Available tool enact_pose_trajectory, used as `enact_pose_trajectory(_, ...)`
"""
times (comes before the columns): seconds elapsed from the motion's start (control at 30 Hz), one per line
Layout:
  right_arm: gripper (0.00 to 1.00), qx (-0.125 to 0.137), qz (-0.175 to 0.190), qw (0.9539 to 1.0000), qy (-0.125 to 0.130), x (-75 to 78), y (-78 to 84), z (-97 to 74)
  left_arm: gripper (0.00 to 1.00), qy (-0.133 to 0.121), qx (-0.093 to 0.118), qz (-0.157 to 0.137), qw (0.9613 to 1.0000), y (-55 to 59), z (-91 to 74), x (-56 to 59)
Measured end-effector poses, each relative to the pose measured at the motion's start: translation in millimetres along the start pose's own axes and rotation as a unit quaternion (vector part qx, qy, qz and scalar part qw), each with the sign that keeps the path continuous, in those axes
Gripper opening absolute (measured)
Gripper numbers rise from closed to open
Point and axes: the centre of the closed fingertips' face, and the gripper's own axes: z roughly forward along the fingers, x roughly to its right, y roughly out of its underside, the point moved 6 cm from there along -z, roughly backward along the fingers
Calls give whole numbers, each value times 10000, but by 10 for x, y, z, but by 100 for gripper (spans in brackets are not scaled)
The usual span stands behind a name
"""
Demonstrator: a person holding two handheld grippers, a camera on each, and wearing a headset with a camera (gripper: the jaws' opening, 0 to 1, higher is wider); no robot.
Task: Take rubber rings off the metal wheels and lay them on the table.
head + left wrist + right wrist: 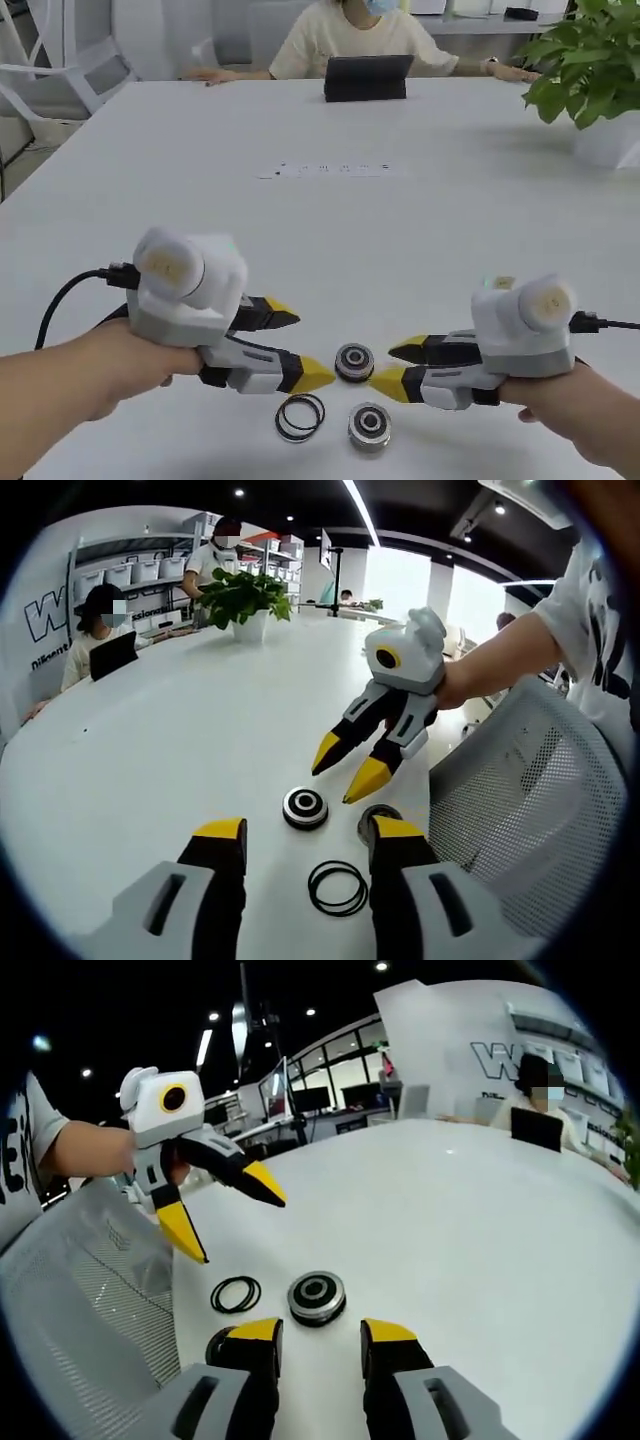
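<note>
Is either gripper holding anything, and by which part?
Nothing is held: the left gripper and right gripper are both open and empty; the metal wheels and rubber rings lie free on the table.

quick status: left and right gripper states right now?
Left gripper: open, holding nothing.
Right gripper: open, holding nothing.
</note>
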Motion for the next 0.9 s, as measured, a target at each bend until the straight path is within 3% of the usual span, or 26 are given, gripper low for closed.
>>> enact_pose_trajectory(0.9,20,13,-154,9998,-103,-6,25,159,30,116,-188,-99,9997,76,435,22)
